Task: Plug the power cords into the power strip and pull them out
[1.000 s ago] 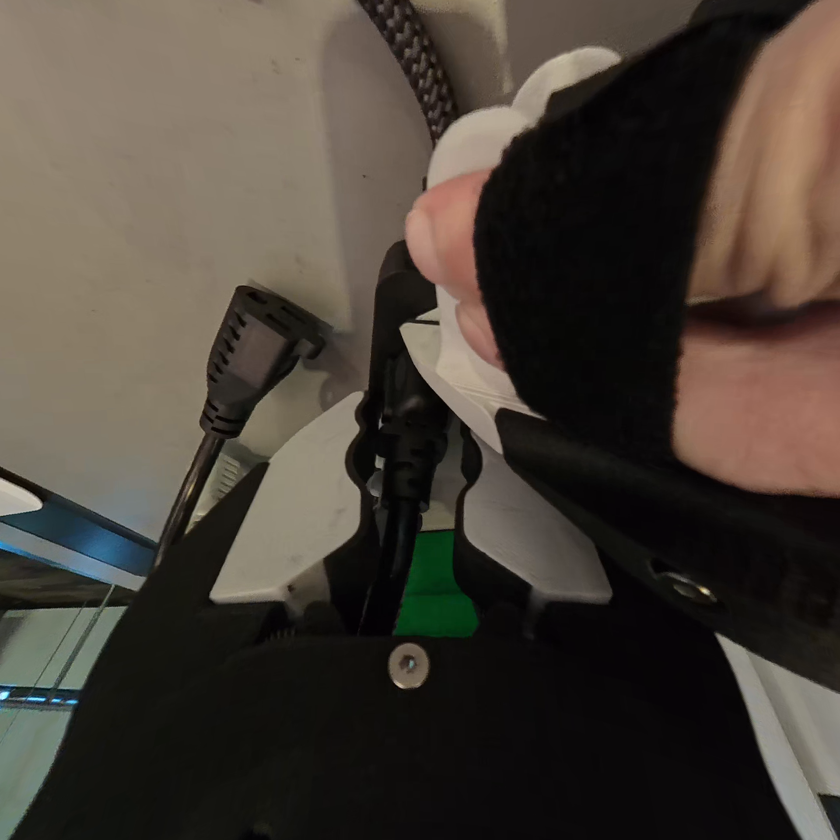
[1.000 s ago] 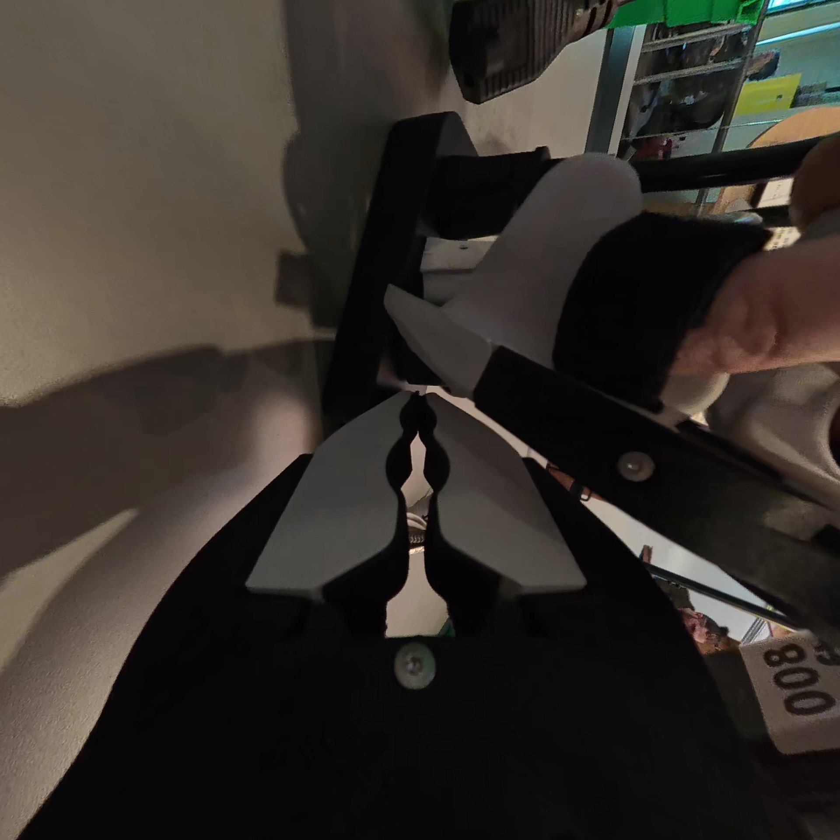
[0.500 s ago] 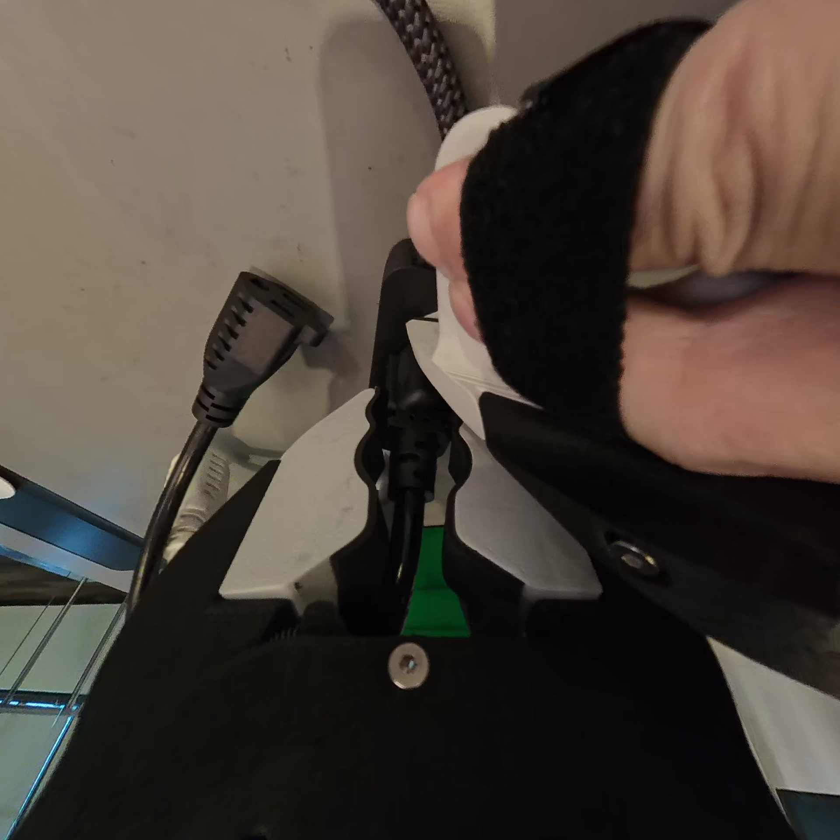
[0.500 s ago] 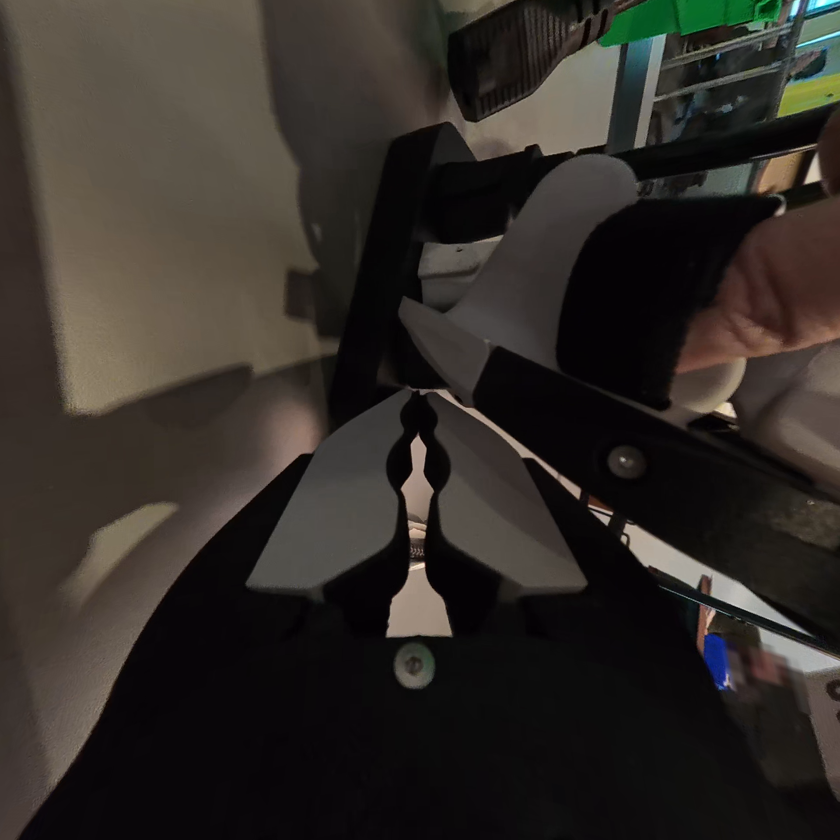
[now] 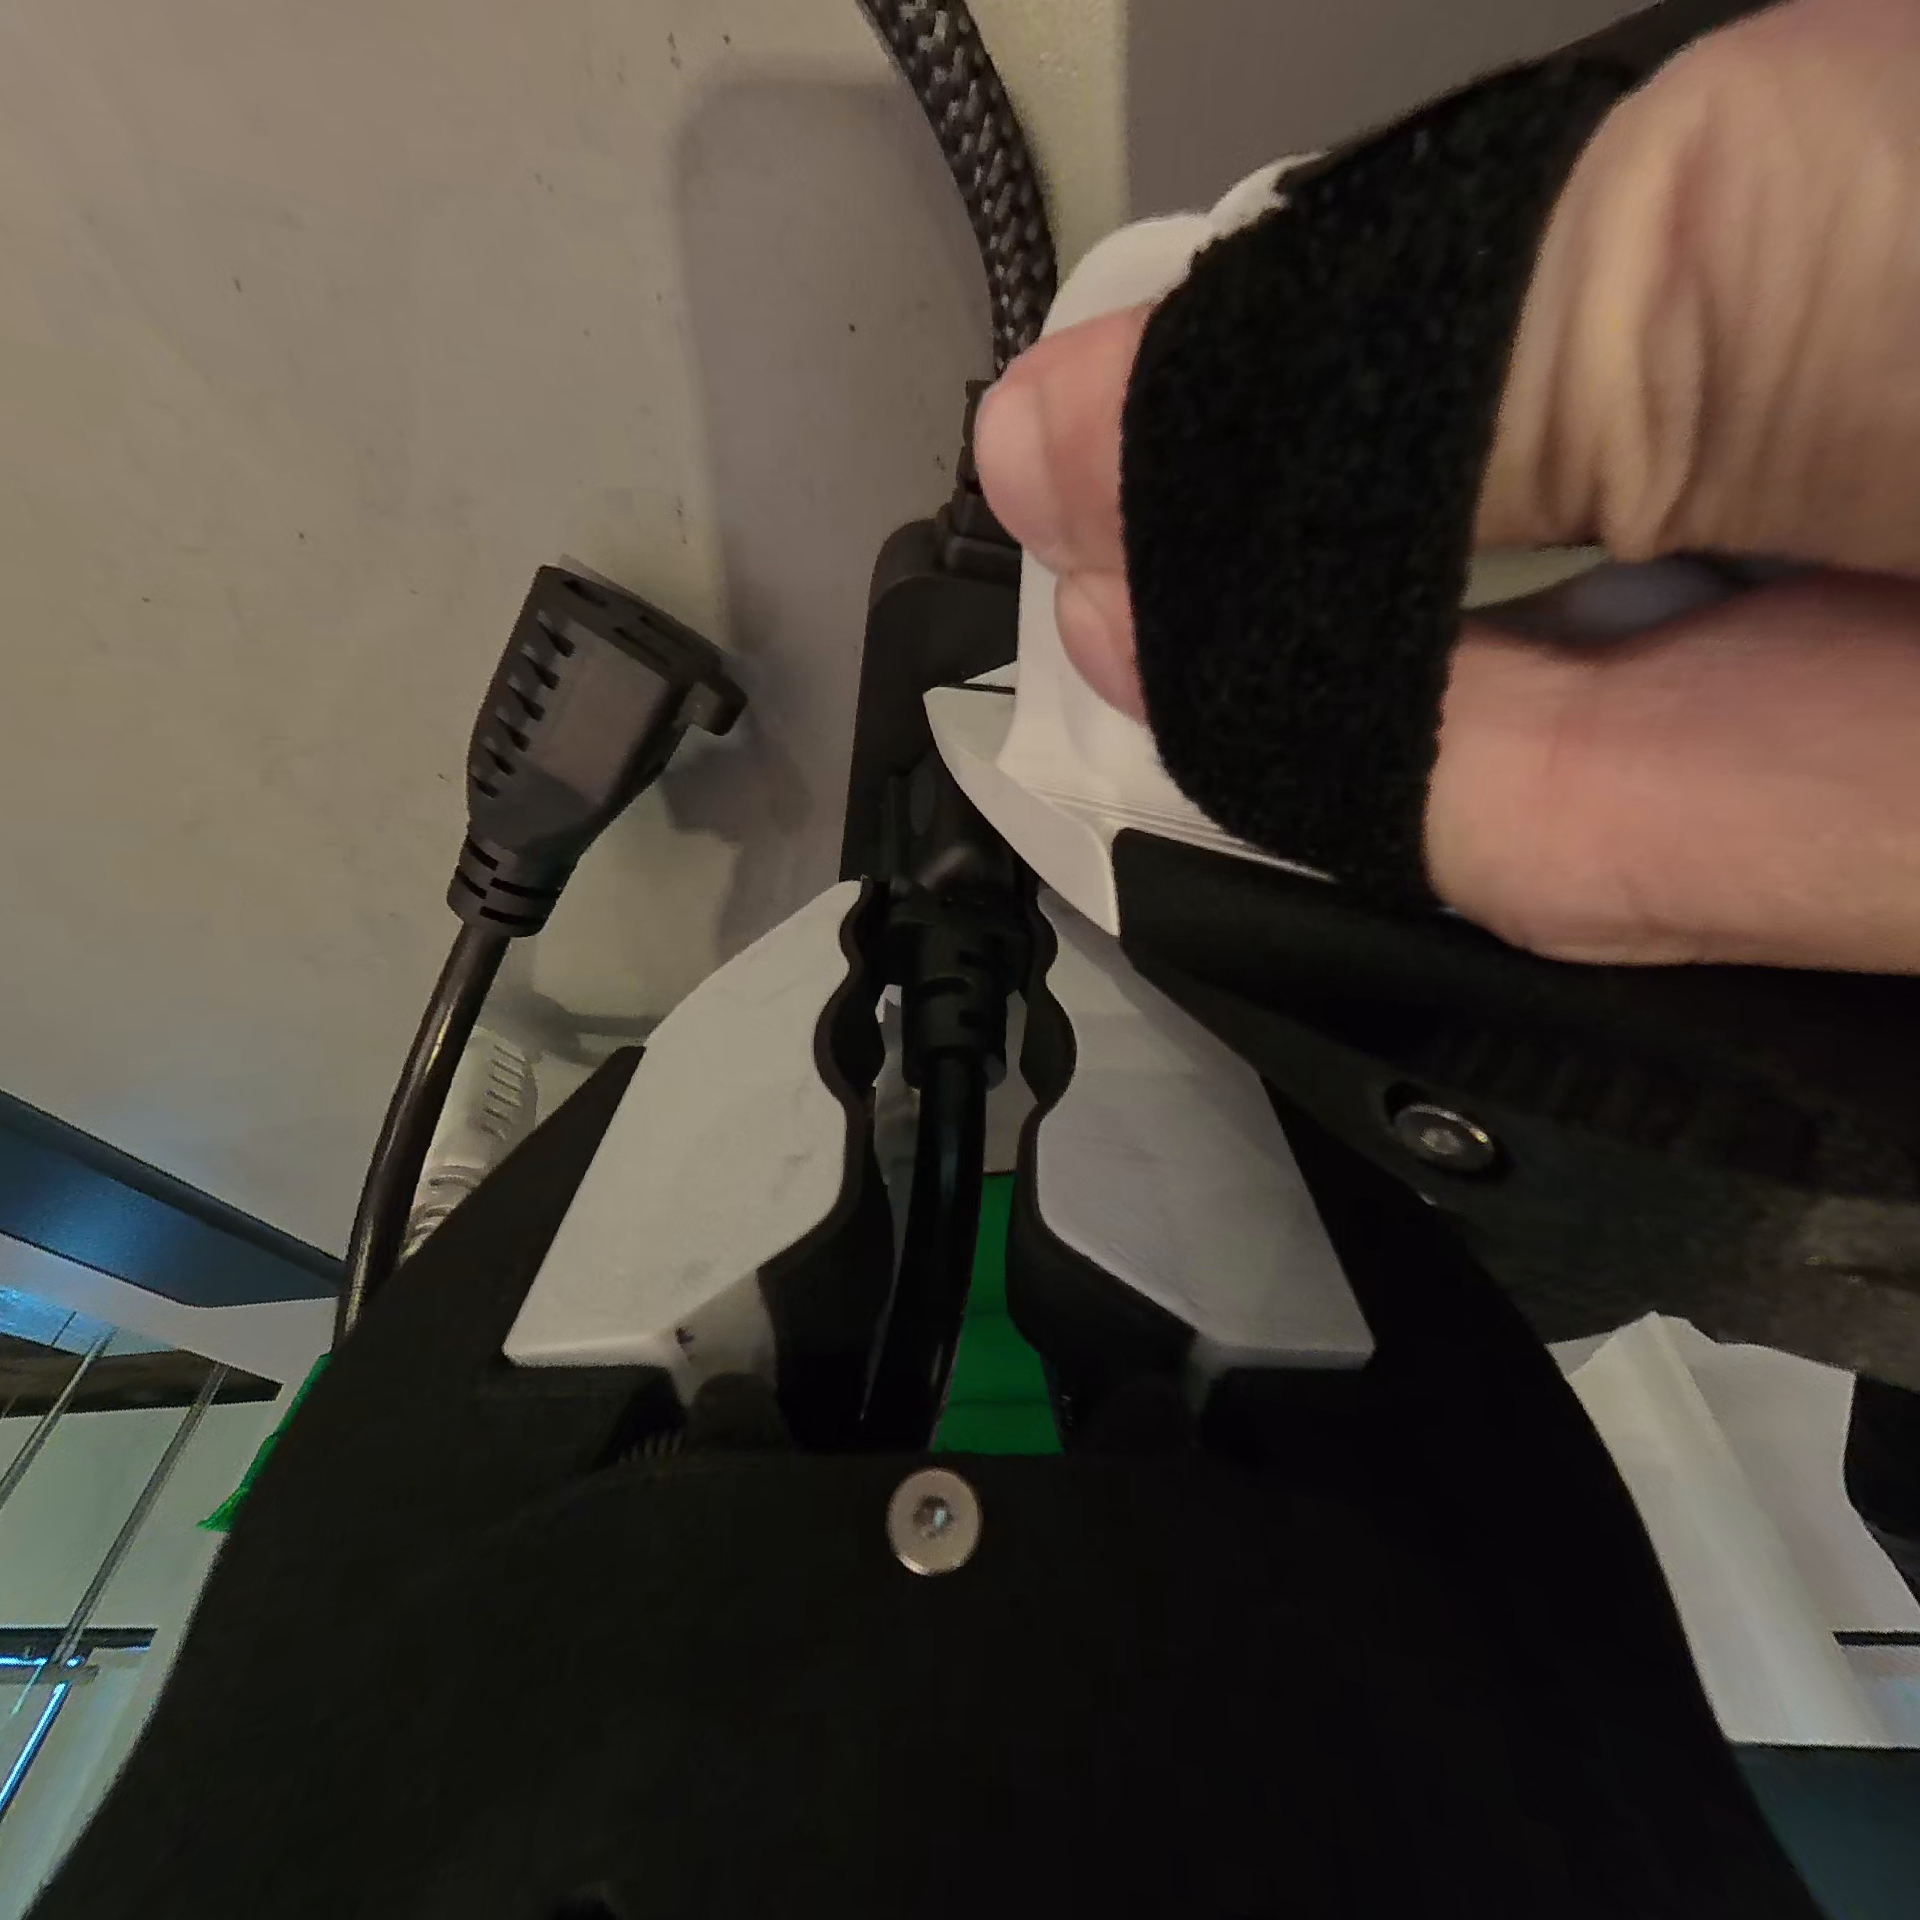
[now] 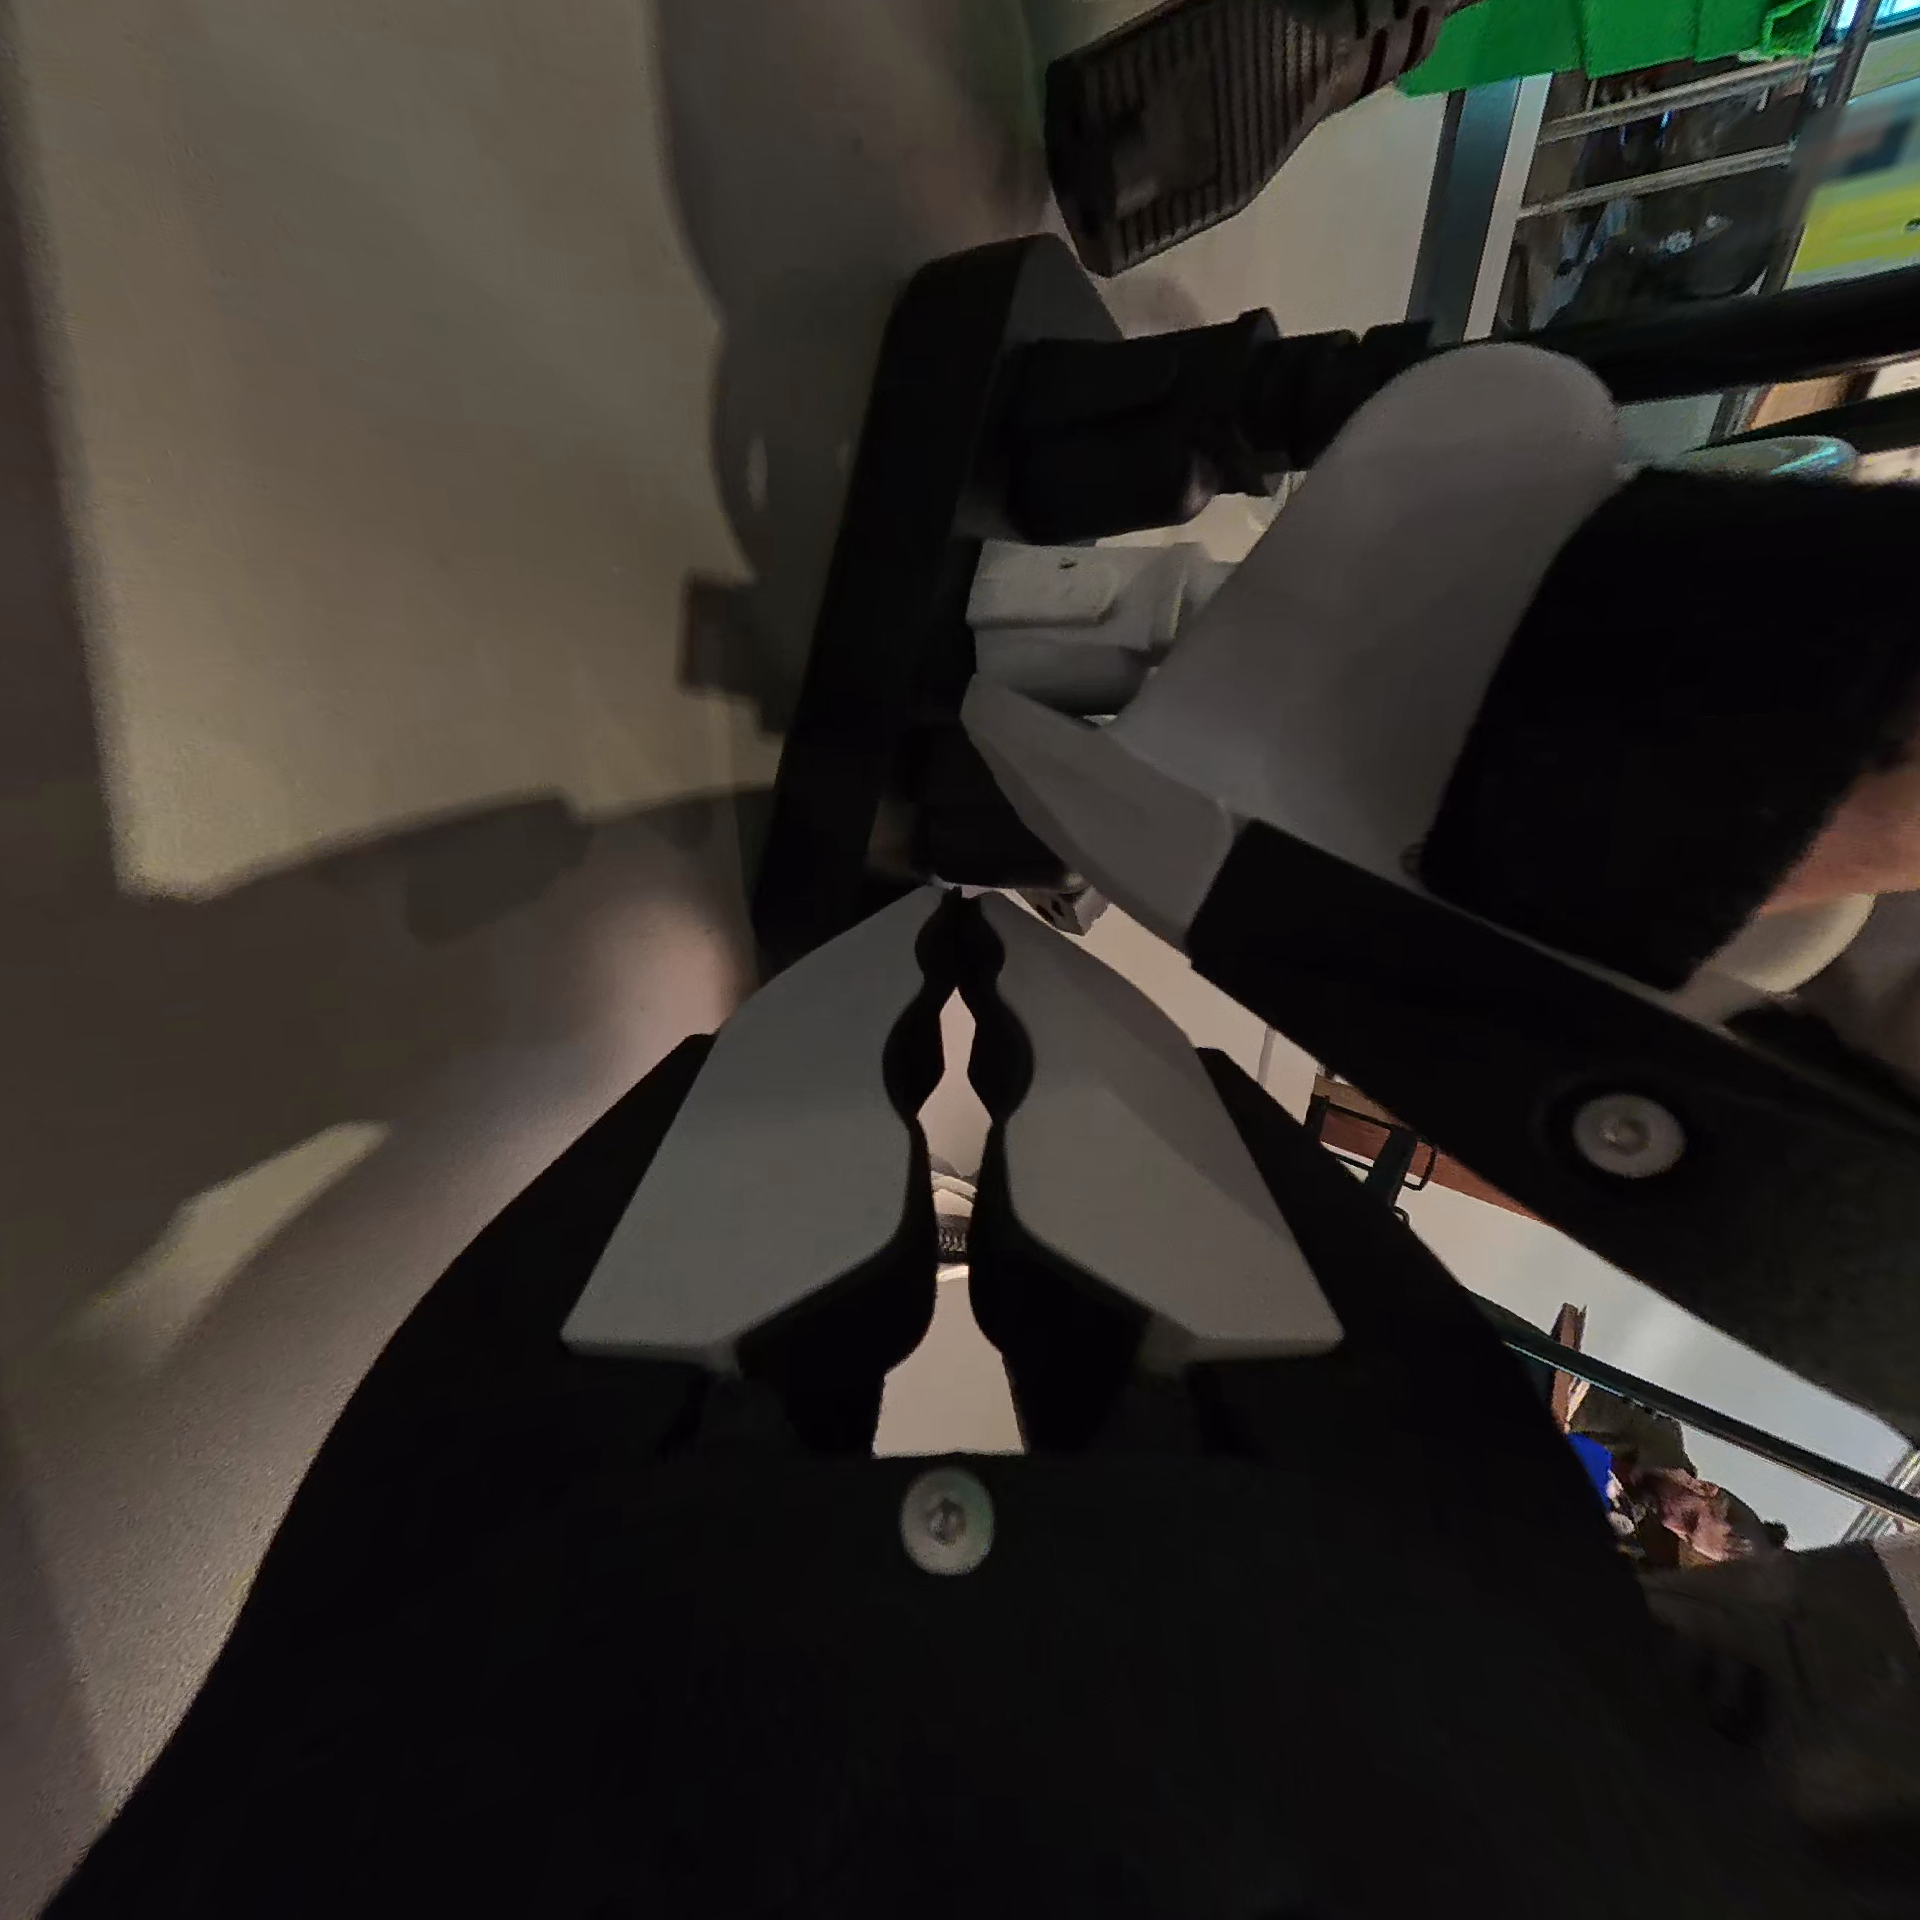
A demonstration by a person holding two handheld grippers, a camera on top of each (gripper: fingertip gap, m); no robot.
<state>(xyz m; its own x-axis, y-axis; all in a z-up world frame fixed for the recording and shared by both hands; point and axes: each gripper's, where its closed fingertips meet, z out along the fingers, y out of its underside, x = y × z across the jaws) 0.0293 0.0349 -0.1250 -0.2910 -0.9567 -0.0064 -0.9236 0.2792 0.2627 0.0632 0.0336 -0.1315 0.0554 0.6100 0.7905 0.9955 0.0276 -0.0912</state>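
Black power cord plug (image 5: 940, 971) clamped between the fingers of the left claw (image 5: 945, 935), its nose at the black power strip (image 5: 899, 665). Right claw (image 6: 958, 914) closed, tips touching, holding nothing, just beside the strip's edge (image 6: 862, 623). Second black plug (image 5: 582, 727) lies free on the white bench (image 5: 312, 416), left of the strip.

Pale, lightly speckled tabletop (image 5: 312, 416), filling the left wrist view from 9 to 12 o'clock. Lying on it at centre, a black power strip (image 5: 891, 665). At 9 o'clock of the strip, apart from it, a loose black cord end (image 5: 582, 748). At 12 o'clock, a braided cable (image 5: 977, 166) running down to the strip. Toward 7 o'clock, a white ribbed cord (image 5: 488, 1101), partly hidden.
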